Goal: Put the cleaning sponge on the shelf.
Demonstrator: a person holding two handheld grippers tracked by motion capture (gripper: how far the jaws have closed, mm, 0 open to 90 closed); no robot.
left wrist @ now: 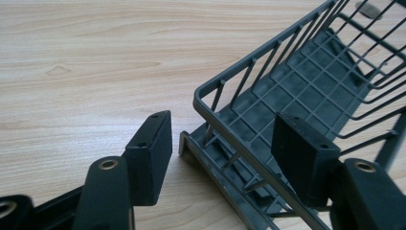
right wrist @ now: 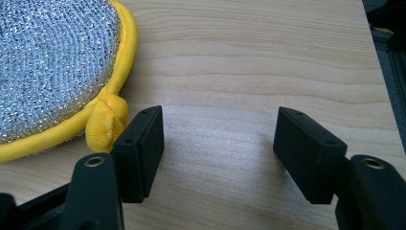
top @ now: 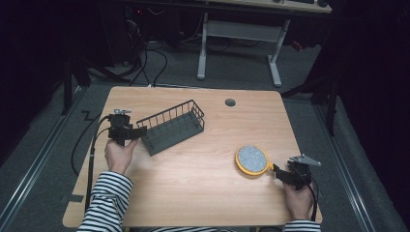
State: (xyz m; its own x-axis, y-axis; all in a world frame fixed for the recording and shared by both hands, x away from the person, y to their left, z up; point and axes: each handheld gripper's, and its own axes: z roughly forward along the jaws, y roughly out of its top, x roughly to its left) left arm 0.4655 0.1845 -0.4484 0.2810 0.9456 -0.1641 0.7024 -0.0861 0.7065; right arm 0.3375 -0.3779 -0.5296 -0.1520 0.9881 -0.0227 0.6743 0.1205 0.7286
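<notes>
A dark wire basket lies at an angle on the left half of the wooden table. My left gripper is at its near-left end. In the left gripper view the jaws straddle the basket's end wall, one pad outside it and one over the inside, with a gap still showing at the outer pad. A round yellow-rimmed scrubber with a silver mesh face lies at the right. My right gripper is open just beside it. In the right gripper view bare wood lies between the pads, and the scrubber's yellow tab sits by the left pad.
A round cable hole sits near the table's far edge. A white desk frame and loose cables stand on the floor beyond. The table's right edge runs close to my right hand.
</notes>
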